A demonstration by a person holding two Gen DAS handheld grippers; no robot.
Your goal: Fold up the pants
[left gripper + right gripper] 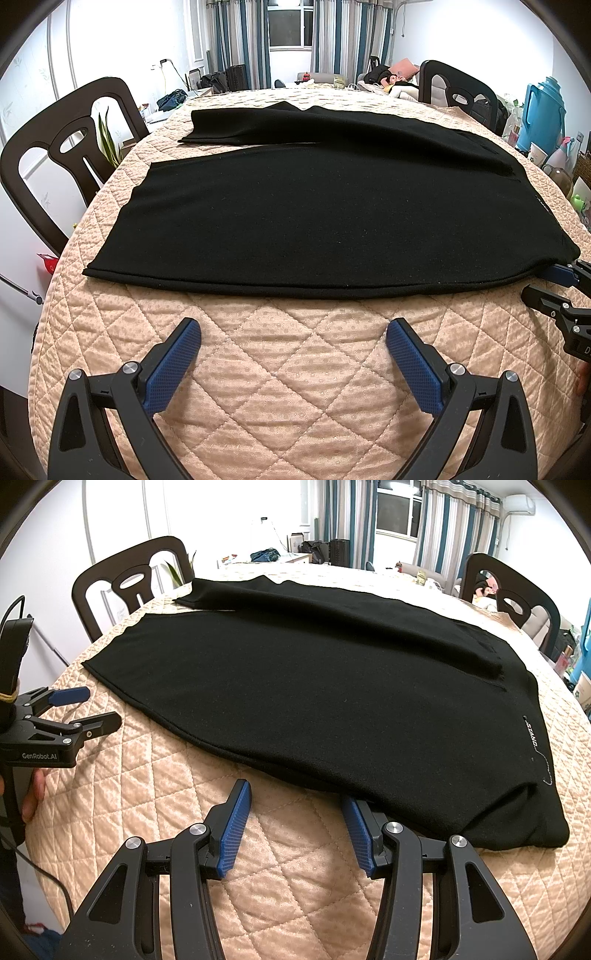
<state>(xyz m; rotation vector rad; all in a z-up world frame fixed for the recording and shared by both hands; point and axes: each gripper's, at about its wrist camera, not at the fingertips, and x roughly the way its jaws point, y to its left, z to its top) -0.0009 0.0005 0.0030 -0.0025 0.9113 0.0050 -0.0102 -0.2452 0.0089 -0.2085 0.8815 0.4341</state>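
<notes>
Black pants (314, 214) lie flat on a quilted peach table cover (295, 369), waist to the right, legs running left. The far leg (280, 125) lies apart from the near leg. My left gripper (293, 332) is open and empty, just short of the pants' near edge. It also shows in the right wrist view (99, 709). My right gripper (295, 797) is open, at the near edge close to the waist, its right finger touching the cloth (332, 701). Its fingers show at the right edge of the left wrist view (554, 284).
Dark chairs stand at the table's left (66, 147) and far right (458, 92). A blue thermos (543, 114) and bottles stand on the right. A person lies on a sofa (391, 79) behind. The table edge curves close on the left.
</notes>
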